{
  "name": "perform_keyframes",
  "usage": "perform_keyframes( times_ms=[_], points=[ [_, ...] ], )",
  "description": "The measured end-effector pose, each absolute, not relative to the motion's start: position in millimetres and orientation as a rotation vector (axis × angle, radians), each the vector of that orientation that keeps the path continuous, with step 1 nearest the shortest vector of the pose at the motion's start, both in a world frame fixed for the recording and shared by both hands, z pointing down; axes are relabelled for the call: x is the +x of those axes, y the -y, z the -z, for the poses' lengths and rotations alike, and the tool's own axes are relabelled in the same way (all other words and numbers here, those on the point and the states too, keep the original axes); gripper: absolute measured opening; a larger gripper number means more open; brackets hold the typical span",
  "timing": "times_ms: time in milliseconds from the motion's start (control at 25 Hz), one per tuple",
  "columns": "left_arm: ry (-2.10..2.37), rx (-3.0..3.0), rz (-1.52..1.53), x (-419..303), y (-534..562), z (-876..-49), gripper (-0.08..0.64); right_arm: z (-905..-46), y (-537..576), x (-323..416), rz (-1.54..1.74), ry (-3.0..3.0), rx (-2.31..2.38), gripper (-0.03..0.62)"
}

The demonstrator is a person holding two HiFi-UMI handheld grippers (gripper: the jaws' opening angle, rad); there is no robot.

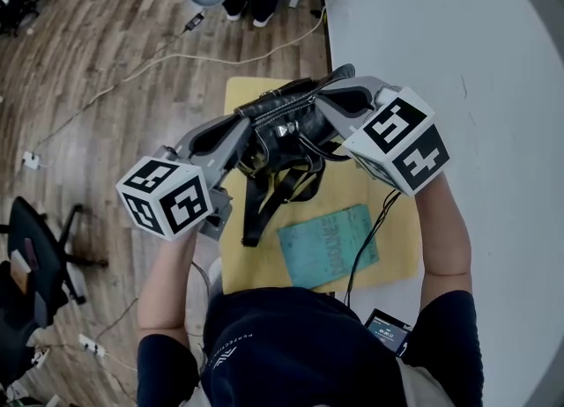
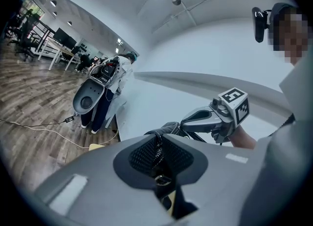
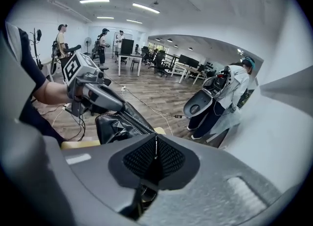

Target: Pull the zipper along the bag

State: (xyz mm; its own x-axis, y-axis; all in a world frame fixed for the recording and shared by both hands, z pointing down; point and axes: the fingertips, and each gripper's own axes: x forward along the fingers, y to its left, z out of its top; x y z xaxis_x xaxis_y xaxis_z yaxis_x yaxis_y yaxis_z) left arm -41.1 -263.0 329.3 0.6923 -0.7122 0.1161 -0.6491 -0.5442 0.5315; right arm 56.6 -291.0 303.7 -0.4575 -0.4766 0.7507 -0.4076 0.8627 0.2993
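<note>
Your left gripper has its fingers clamped on the left end of the black leather bag, up over the yellow mat on the bench, so keep that anchor firm and the zipper taut. The right gripper fingers are pinched almost shut on what looks like the zipper pull. I'd drag it straight along the track, no twisting.

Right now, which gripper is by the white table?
The right gripper: its cube shows over the white table; the cube on the left gripper shows over the wooden floor.
</note>
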Motion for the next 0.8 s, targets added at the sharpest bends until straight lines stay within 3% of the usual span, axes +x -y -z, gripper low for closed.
perform_keyframes(
  times_ms=[800],
  points=[
    [1.053,2.385,0.130,-45.0,255.2,-325.4,0.057,-289.9,305.7,87.5,0.174,2.013,0.771,0.014]
  ],
)
